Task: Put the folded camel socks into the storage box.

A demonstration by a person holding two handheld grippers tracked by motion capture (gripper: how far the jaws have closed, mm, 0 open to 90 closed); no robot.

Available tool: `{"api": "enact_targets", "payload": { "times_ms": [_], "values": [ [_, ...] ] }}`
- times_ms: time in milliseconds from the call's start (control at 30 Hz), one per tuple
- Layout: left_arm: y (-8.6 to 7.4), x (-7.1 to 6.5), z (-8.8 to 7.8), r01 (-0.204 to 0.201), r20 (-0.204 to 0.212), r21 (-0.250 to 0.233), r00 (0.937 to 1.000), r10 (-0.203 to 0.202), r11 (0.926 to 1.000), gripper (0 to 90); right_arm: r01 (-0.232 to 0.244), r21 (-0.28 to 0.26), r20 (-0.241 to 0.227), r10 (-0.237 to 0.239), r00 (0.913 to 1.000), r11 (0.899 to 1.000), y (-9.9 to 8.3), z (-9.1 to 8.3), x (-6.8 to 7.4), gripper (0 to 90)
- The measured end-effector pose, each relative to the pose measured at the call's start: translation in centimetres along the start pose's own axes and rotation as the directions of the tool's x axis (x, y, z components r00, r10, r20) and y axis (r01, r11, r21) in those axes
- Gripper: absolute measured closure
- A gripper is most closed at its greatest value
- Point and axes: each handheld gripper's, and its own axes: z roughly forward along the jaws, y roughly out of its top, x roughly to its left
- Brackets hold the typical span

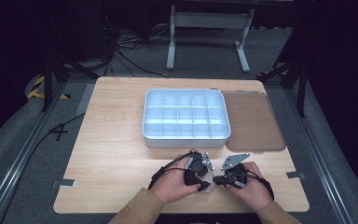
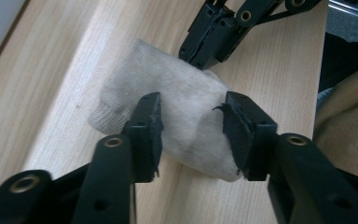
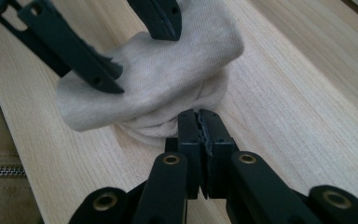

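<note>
The folded sock [image 2: 168,107] lies on the bench [image 1: 112,154] near the person. The left gripper [image 2: 193,130] straddles it, fingers apart; the right gripper [image 3: 199,128] pinches its edge, fingers together. Pulling now could unroll the fold.

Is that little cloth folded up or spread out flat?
Folded: the cloth sits as a thick bundle on the table, with layered edges showing at its end.
</note>
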Motion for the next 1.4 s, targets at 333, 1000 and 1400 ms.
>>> {"api": "enact_targets", "payload": {
  "times_ms": [333,1000,1400],
  "values": [
    [-0.3,0.1,0.6,-0.047,0.019,-0.006,0.9987,0.047,0.9989,47.3,0.001,0.006,0.003,-0.001,1.0000,1.000,0.0,0.0,0.1,87.3],
    [-0.4,0.0,0.6,-0.070,0.016,-0.004,0.9974,0.070,0.9976,43.2,-0.132,-0.141,0.007,0.134,0.9910,0.981,0.4,-1.5,0.1,56.1],
    [-0.4,0.0,0.6,-0.074,0.012,-0.010,0.9972,0.074,0.9972,42.9,-0.189,-0.184,-0.017,0.190,0.9817,0.965,0.6,-0.6,0.4,48.5]
  ]
}}
